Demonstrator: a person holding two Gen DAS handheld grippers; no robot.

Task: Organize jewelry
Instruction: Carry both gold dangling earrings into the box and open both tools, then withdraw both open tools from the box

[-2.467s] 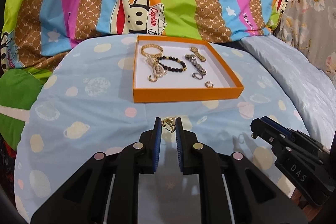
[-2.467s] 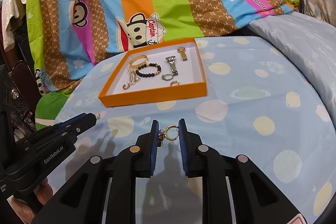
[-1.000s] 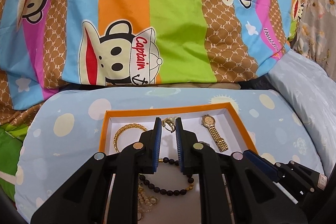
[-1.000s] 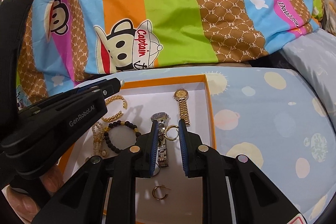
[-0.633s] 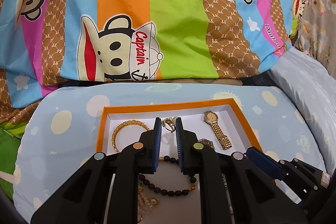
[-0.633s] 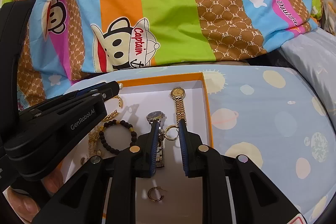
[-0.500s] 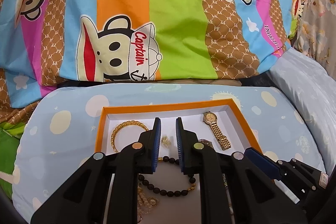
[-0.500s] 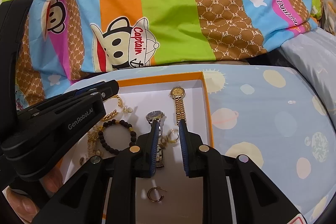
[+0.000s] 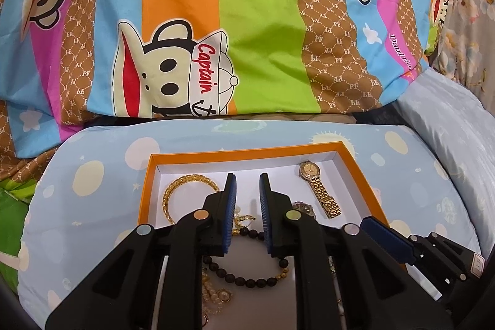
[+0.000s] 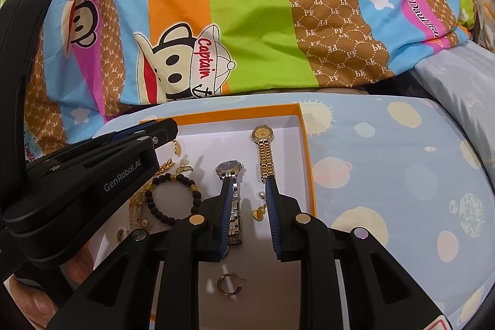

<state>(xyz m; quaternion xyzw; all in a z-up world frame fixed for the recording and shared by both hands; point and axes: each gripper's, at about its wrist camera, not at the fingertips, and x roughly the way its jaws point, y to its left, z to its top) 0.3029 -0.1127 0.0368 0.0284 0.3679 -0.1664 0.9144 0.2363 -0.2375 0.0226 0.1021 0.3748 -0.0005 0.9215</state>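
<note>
An orange box [image 9: 362, 175] with a white floor holds the jewelry; it also shows in the right wrist view [image 10: 306, 156]. My left gripper [image 9: 247, 177] is open and empty above the box; a small gold earring [image 9: 244, 218] lies on the floor beneath it, beside a gold bangle [image 9: 185, 184] and a dark bead bracelet [image 9: 247, 276]. My right gripper [image 10: 249, 181] is open and empty; a gold earring [image 10: 258, 212] lies between its fingers. A gold watch [image 10: 264, 150], a silver watch [image 10: 230, 172] and a hoop earring [image 10: 229, 285] lie nearby.
The box sits on a light blue dotted cushion [image 9: 92, 194]. A striped cartoon-monkey blanket [image 9: 247, 20] rises behind it. A pale blue pillow [image 9: 448, 129] lies at the right. The left gripper's body [image 10: 77, 181] fills the left of the right wrist view.
Both grippers carried earrings from the cushion to over the box, then opened. Each earring has dropped onto the box floor. The jaws are wider now than half a second ago.
</note>
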